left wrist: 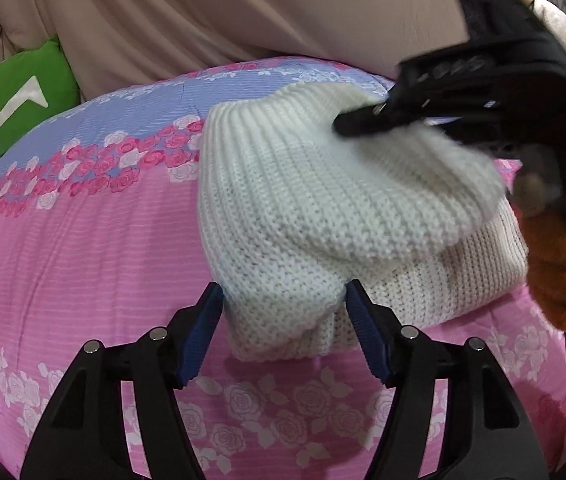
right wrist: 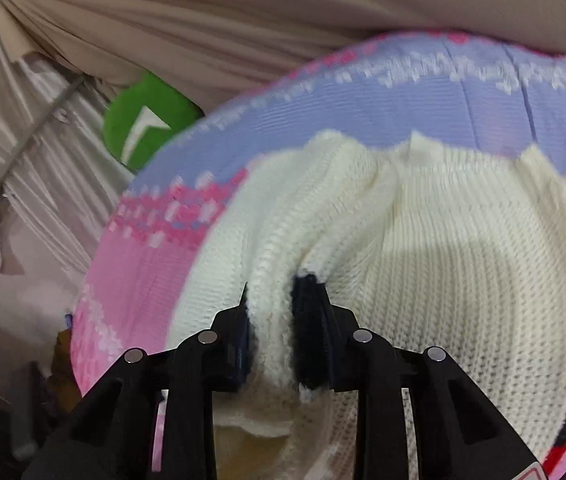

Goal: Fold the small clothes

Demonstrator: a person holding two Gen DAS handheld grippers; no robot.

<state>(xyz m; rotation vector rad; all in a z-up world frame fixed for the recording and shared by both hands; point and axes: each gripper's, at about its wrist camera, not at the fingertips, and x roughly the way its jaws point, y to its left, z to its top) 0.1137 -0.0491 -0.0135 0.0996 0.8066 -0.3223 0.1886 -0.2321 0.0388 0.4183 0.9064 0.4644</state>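
A white knitted garment point(left wrist: 303, 208) lies partly folded on a pink and lilac rose-print bed sheet point(left wrist: 63, 260). My left gripper point(left wrist: 283, 296) stands open at the garment's near corner, which sits between its blue pads point(left wrist: 203, 332) without being squeezed. My right gripper point(left wrist: 357, 122) reaches in from the upper right and holds the far part of the knit lifted off the sheet. In the right wrist view that gripper point(right wrist: 277, 292) is shut on a bunched fold of the white knit point(right wrist: 463, 280), which fills the gap between its dark pads point(right wrist: 311, 320).
A green cushion with a white mark point(left wrist: 23, 96) point(right wrist: 147, 120) sits at the bed's far left. A brown plush toy point(left wrist: 555, 264) lies right beside the garment. Beige draped fabric point(left wrist: 203, 20) backs the bed. Shiny plastic-covered material point(right wrist: 23, 140) hangs to the left.
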